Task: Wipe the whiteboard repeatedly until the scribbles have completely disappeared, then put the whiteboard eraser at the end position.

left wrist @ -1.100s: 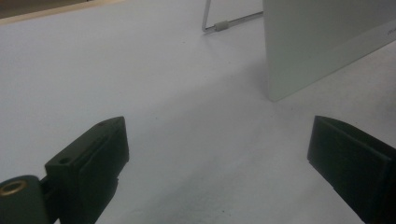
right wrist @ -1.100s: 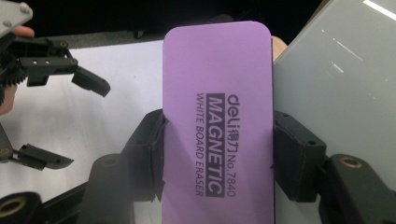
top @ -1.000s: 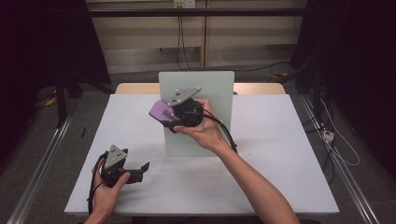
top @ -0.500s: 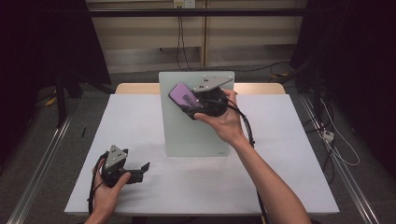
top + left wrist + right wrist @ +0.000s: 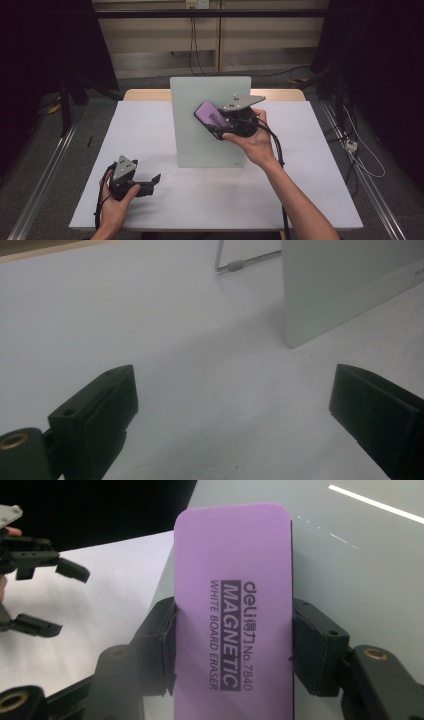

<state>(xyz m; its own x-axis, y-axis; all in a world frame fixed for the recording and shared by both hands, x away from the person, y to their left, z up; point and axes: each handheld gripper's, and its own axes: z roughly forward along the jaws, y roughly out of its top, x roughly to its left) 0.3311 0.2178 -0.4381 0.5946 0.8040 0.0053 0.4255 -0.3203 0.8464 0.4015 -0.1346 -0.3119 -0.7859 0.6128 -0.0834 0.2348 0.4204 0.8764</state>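
A pale grey whiteboard (image 5: 200, 135) stands upright at the table's middle. My right gripper (image 5: 214, 121) is shut on a purple magnetic whiteboard eraser (image 5: 209, 114) and holds it against the upper right of the board's face. In the right gripper view the eraser (image 5: 235, 605) stands between both pads (image 5: 315, 645), with the board (image 5: 360, 555) behind it. My left gripper (image 5: 154, 181) rests in the person's hand at the table's front left, open with nothing between its jaws. In the left gripper view, white table lies in its gap (image 5: 230, 405) and the board's lower corner (image 5: 345, 285) is ahead.
A white sheet covers the table (image 5: 310, 190), whose wooden edge (image 5: 145, 94) shows at the back. A wire stand leg (image 5: 235, 264) props the board from behind. Black cables trail from both grippers. Dark floor and metal rails flank the table.
My right gripper has carried the eraser rightward across the board's face, from near its left edge to its upper right. The left gripper has stayed put.
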